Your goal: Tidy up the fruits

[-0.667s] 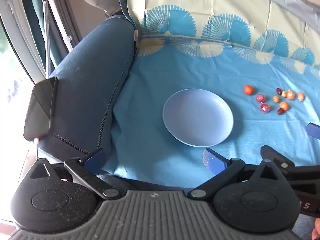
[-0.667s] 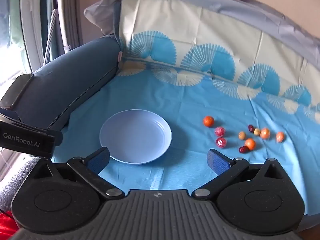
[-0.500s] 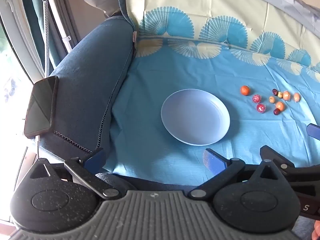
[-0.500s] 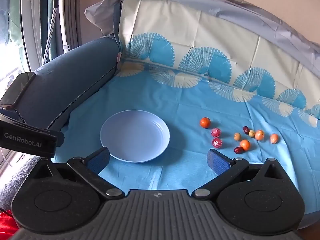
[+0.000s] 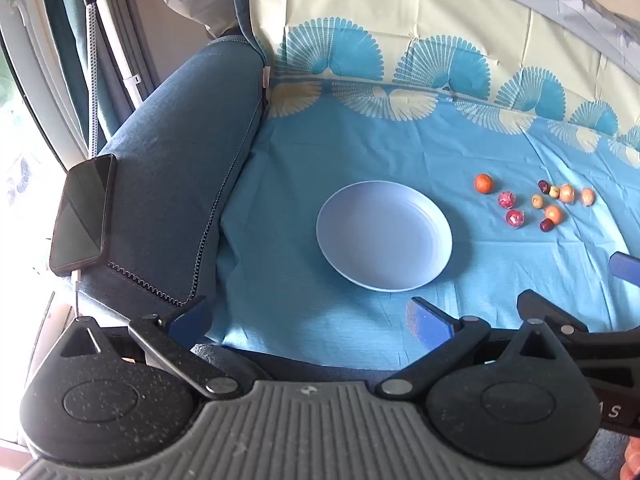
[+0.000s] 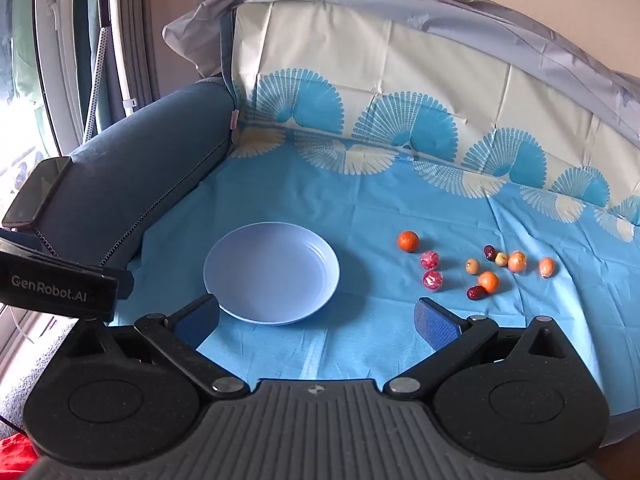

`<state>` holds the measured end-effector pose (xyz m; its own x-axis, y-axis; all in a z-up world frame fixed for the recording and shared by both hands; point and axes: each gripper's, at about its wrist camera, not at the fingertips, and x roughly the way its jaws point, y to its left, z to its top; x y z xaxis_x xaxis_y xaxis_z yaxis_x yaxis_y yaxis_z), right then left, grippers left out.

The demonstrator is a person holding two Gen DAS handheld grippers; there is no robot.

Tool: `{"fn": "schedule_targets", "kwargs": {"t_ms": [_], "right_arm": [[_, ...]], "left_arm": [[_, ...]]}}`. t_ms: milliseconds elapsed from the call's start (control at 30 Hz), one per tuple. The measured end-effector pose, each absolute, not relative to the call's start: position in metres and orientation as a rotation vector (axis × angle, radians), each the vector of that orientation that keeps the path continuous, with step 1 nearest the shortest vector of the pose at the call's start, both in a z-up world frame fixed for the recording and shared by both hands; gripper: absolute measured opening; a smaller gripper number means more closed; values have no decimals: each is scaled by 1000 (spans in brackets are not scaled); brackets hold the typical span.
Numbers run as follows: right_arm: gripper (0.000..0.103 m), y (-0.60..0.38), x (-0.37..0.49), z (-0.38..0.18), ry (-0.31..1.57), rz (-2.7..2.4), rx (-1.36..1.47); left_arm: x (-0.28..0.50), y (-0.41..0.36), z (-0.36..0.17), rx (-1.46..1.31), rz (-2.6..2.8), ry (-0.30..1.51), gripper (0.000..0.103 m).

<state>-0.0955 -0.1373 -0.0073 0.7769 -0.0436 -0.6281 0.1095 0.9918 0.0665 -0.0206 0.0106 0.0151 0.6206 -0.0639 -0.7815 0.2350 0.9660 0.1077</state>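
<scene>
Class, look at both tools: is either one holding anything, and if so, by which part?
Nothing is held. The left tool and the right tool are both open, with only cloth between their fingers. The fruit lies untouched beside the plate.

Around the round pale-blue plastic plate, blue patterned cloth lies bare on every side. Right of the plate, small scattered orange and red fruits crowd the cloth. Left of it rises a dark-blue upholstered armrest.

Plates: 1, a pale blue plate.
Orange fruits: 4.
Pink wrapped fruits: 2.
Dark red fruits: 2.
Small yellowish fruits: 2.
Phones: 1.
</scene>
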Motion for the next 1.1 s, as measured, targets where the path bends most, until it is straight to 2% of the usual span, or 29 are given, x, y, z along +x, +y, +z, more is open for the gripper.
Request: {"fn": "schedule_targets", "kwargs": {"t_ms": [1100], "right_arm": [[102, -136, -85, -13, 718, -81, 121]], "left_arm": [[-8, 2, 4, 239, -148, 922, 103]]}}
